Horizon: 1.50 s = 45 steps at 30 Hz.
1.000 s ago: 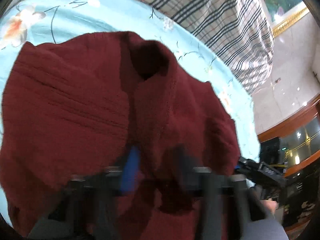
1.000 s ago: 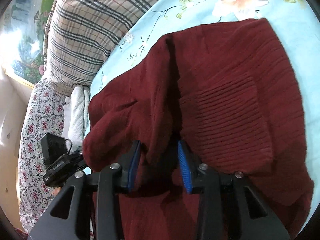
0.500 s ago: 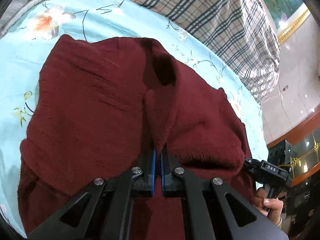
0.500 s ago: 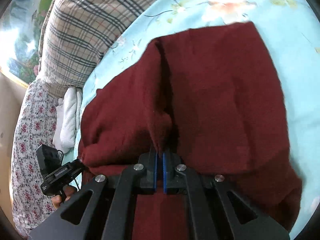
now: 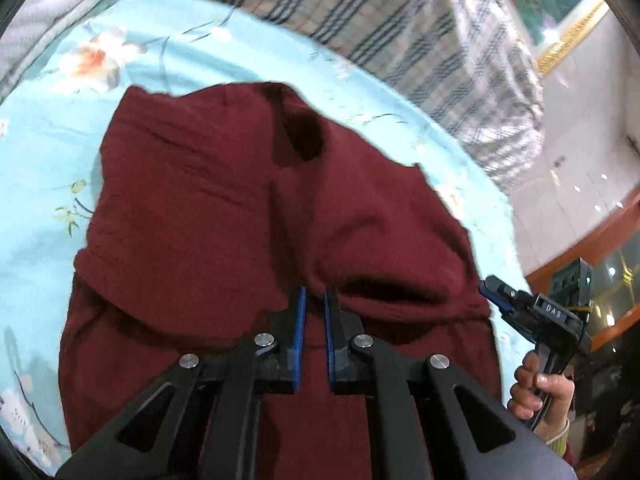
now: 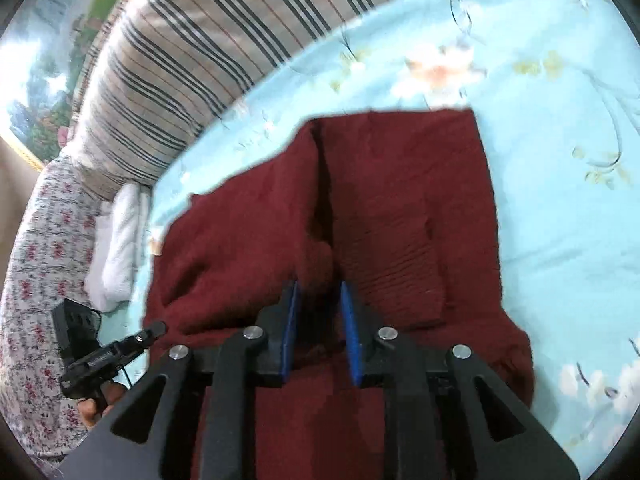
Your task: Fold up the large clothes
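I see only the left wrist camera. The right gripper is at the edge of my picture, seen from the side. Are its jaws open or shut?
Observer: Open. In the right wrist view the right gripper has its blue pads apart, with a bump of the red sweater just ahead of the gap.
Operator: Does something lie near the sweater that I cannot see?
Observer: Yes, a white folded cloth lies past the sweater's edge, between the blue sheet and a flowered fabric.
Operator: Is the cloth touching the sweater?
Observer: No, a strip of sheet shows between them.
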{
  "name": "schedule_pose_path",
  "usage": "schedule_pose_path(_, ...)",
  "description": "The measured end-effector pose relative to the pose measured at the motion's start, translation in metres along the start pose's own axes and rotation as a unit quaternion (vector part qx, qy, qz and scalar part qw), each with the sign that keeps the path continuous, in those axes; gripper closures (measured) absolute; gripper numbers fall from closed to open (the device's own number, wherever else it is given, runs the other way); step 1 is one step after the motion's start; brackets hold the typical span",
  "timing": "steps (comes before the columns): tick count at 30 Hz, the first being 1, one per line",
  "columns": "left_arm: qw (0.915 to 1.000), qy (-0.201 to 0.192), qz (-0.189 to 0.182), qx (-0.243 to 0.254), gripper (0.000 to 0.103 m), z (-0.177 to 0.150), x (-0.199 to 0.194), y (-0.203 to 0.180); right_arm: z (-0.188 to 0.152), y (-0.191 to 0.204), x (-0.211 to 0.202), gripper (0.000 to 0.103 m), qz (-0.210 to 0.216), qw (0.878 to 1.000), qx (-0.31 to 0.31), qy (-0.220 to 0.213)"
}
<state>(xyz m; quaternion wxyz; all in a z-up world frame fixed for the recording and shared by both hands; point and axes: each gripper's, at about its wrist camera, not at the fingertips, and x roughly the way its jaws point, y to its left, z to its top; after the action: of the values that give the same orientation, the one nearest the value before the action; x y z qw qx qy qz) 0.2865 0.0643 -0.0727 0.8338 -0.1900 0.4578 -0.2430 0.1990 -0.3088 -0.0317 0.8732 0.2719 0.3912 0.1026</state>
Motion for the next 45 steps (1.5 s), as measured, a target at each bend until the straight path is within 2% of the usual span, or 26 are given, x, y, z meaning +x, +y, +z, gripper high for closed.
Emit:
schedule_pose_path(2, 0.9997, 0.002, -0.020, 0.015, 0.095, -0.002, -0.004, -0.012, -0.001, 0.011, -0.008, 0.079, 0.047, 0.999, 0.002, 0.000)
schedule_pose_path(3, 0.9992, 0.006, -0.033, 0.022, 0.094, -0.004, -0.004, -0.018, -0.003, 0.018, -0.006, 0.071, 0.075, 0.997, 0.006, 0.009)
schedule_pose_path(4, 0.9985, 0.011, -0.045, 0.030, 0.091, -0.005, -0.002, -0.025, -0.004, 0.024, 0.000, 0.057, 0.098, 0.995, 0.012, 0.025)
schedule_pose_path(6, 0.9973, 0.022, -0.054, 0.045, 0.090, -0.009, 0.005, -0.037, -0.007, 0.034, 0.017, 0.048, 0.122, 0.991, 0.023, 0.053)
schedule_pose_path(12, 0.9935, 0.061, -0.071, 0.066, 0.086, -0.020, 0.026, -0.052, -0.009, 0.037, 0.077, 0.048, 0.147, 0.976, 0.089, 0.138)
schedule_pose_path(15, 0.9921, 0.064, -0.084, 0.069, 0.086, -0.022, 0.031, -0.056, -0.010, 0.031, 0.093, 0.048, 0.149, 0.970, 0.115, 0.153)
schedule_pose_path(16, 0.9917, 0.064, -0.088, 0.068, 0.086, -0.020, 0.034, -0.058, -0.009, 0.030, 0.097, 0.055, 0.143, 0.971, 0.120, 0.152)
schedule_pose_path(17, 0.9908, 0.067, -0.095, 0.069, 0.086, -0.019, 0.037, -0.060, -0.008, 0.030, 0.099, 0.068, 0.138, 0.972, 0.117, 0.149)
schedule_pose_path(18, 0.9902, 0.070, -0.097, 0.073, 0.086, -0.019, 0.041, -0.062, -0.006, 0.031, 0.101, 0.099, 0.134, 0.973, 0.113, 0.149)
schedule_pose_path(20, 0.9885, 0.080, -0.096, 0.085, 0.086, -0.015, 0.054, -0.071, 0.000, 0.036, 0.097, 0.099, 0.144, 0.974, 0.106, 0.136)
schedule_pose_path(22, 0.9868, 0.092, -0.089, 0.099, 0.086, -0.010, 0.069, -0.079, 0.012, 0.047, 0.076, 0.099, 0.172, 0.977, 0.082, 0.099)
schedule_pose_path(24, 0.9883, 0.087, -0.056, 0.112, 0.086, 0.003, 0.083, -0.085, 0.023, 0.058, 0.052, 0.099, 0.199, 0.975, 0.063, 0.071)
schedule_pose_path(26, 0.9929, 0.058, -0.018, 0.102, 0.086, 0.023, 0.086, -0.077, 0.029, 0.064, 0.035, 0.099, 0.211, 0.975, 0.048, 0.056)
schedule_pose_path(27, 0.9958, 0.040, -0.003, 0.082, 0.086, 0.035, 0.084, -0.068, 0.029, 0.065, 0.030, 0.099, 0.211, 0.975, 0.043, 0.054)
schedule_pose_path(29, 0.9991, 0.019, -0.009, 0.037, 0.083, 0.048, 0.076, -0.050, 0.023, 0.065, 0.027, 0.099, 0.204, 0.977, 0.028, 0.062)
schedule_pose_path(31, 0.9998, 0.009, -0.014, 0.005, 0.083, 0.047, 0.066, -0.031, 0.014, 0.061, 0.034, 0.096, 0.190, 0.979, 0.026, 0.074)
schedule_pose_path(32, 0.9999, 0.011, -0.007, -0.003, 0.079, 0.041, 0.062, -0.022, 0.008, 0.057, 0.039, 0.096, 0.183, 0.979, 0.030, 0.085)
schedule_pose_path(33, 0.9999, 0.013, 0.000, -0.005, 0.075, 0.037, 0.060, -0.019, -0.001, 0.051, 0.047, 0.091, 0.174, 0.979, 0.038, 0.100)
schedule_pose_path(34, 0.9998, 0.016, 0.007, -0.010, 0.068, 0.028, 0.055, -0.012, -0.008, 0.045, 0.053, 0.078, 0.169, 0.978, 0.044, 0.112)
schedule_pose_path(36, 0.9996, 0.019, -0.001, -0.023, 0.066, 0.013, 0.043, 0.002, -0.022, 0.032, 0.061, 0.060, 0.154, 0.978, 0.052, 0.131)
schedule_pose_path(37, 0.9992, 0.019, -0.009, -0.033, 0.065, 0.007, 0.036, 0.009, -0.027, 0.026, 0.059, 0.059, 0.151, 0.978, 0.053, 0.133)
schedule_pose_path(40, 0.9972, 0.010, -0.037, -0.065, 0.053, -0.001, 0.015, 0.024, -0.033, 0.014, 0.043, 0.059, 0.156, 0.979, 0.063, 0.116)
schedule_pose_path(42, 0.9965, 0.004, -0.046, -0.070, 0.044, 0.002, 0.009, 0.024, -0.025, 0.006, 0.024, 0.059, 0.156, 0.982, 0.070, 0.080)
schedule_pose_path(44, 0.9952, 0.002, -0.062, -0.075, 0.034, 0.010, 0.006, 0.021, -0.013, -0.002, 0.015, 0.059, 0.135, 0.986, 0.079, 0.054)
schedule_pose_path(45, 0.9946, 0.003, -0.069, -0.078, 0.033, 0.012, 0.002, 0.021, -0.007, -0.007, 0.015, 0.059, 0.112, 0.989, 0.084, 0.045)
